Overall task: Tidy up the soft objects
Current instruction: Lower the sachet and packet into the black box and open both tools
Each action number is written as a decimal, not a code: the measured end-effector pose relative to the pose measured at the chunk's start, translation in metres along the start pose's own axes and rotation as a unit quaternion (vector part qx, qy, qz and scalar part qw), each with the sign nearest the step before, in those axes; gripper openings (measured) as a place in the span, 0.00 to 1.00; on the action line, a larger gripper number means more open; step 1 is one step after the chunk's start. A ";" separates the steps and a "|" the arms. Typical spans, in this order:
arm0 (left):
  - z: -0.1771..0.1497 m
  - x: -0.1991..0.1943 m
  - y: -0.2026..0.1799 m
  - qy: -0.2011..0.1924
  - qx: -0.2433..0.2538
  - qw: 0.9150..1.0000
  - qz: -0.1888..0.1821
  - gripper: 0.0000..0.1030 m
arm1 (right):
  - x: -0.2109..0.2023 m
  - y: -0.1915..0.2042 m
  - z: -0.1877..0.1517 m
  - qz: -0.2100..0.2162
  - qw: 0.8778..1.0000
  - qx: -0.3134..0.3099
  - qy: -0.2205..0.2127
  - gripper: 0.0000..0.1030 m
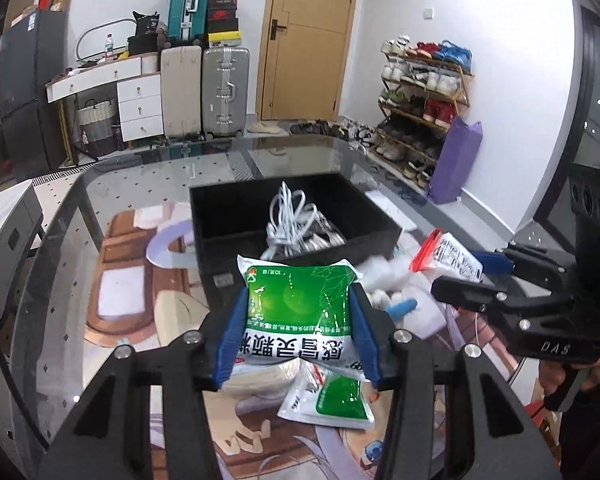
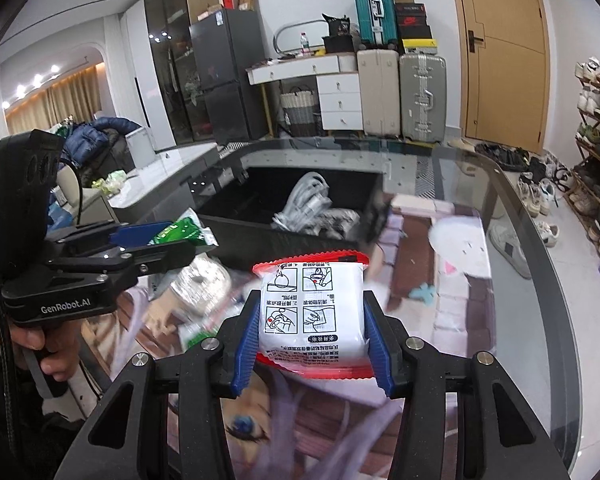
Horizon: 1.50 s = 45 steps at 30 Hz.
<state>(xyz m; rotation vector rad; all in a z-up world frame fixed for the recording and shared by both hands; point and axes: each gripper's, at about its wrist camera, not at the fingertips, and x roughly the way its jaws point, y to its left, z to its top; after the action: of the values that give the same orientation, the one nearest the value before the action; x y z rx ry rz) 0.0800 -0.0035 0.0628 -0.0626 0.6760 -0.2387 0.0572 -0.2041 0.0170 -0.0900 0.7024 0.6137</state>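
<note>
The glass desk (image 2: pixel 512 216) curves away at its far and right edges, bare toward the right. A black box (image 1: pixel 236 216) sits far-centre. The left claw (image 1: pixel 296 336) pinches a green sachet (image 1: pixel 296 300); the right claw (image 2: pixel 312 344) pinches a red-edged white packet (image 2: pixel 312 304), both lifted near the box.

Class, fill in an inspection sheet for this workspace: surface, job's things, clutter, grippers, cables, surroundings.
Surface: glass table over a cartoon-print mat.
Job's things: green packet, red-edged white packet, black box.
Clutter: more packets lying below the left gripper.
Grippers: left gripper shut on the green packet; right gripper shut on the red-edged white packet.
Cables: white cable bundle inside the box.
Surroundings: suitcases, shoe rack, wooden door.
</note>
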 end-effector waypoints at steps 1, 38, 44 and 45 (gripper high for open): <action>0.004 -0.002 0.001 -0.005 -0.003 1.000 0.002 0.47 | 0.000 0.003 0.004 0.000 1.000 -0.004 -0.002 0.47; 0.053 0.074 0.039 -0.011 -0.032 0.999 0.033 0.47 | 0.097 -0.002 0.085 -0.035 0.999 -0.041 -0.001 0.47; 0.053 0.080 0.040 -0.003 -0.031 0.999 0.037 0.48 | 0.106 0.004 0.082 -0.039 0.997 -0.062 0.006 0.47; 0.054 0.081 0.040 -0.001 -0.032 0.999 0.036 0.48 | 0.104 0.005 0.081 -0.040 0.997 -0.067 0.002 0.49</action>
<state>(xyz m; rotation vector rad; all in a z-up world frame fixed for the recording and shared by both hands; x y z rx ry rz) 0.1827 0.0150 0.0498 -0.1006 0.6824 -0.1478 0.1633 -0.1253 0.0144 -0.2423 0.6590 0.5822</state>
